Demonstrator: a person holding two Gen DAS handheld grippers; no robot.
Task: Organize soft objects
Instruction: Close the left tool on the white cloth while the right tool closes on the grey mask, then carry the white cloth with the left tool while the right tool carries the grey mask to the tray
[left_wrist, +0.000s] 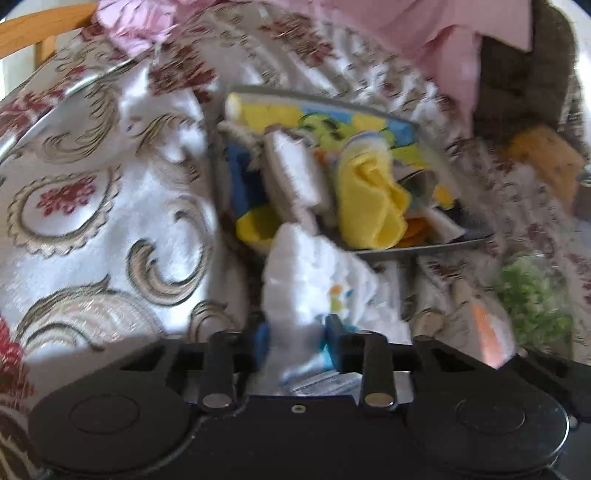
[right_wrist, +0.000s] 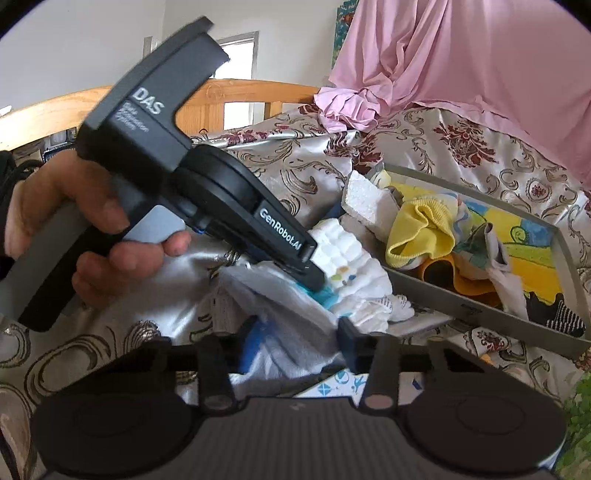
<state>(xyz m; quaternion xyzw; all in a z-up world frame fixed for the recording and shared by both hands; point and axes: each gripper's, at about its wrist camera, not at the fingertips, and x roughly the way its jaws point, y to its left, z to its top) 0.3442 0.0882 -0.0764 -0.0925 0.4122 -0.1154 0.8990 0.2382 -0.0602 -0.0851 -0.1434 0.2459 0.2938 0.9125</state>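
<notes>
Left fingers (left_wrist: 297, 332): I pinch the white diaper (left_wrist: 317, 273) at frame centre.
Right fingers (right_wrist: 295, 339): narrowed on its grey end.
Tray (right_wrist: 487, 314): rim just beside, right, crowded.
Open room: bedspread (left_wrist: 92, 177), left.

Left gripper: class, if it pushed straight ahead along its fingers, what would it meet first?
The left gripper already pinches the white diaper; pushing on, it would probably reach the gray tray's near rim, though depth is uncertain.

One grey tray (right_wrist: 480, 314), one white diaper (right_wrist: 354, 266), one yellow cloth (right_wrist: 417, 236), one pink sheet (right_wrist: 461, 74)
</notes>
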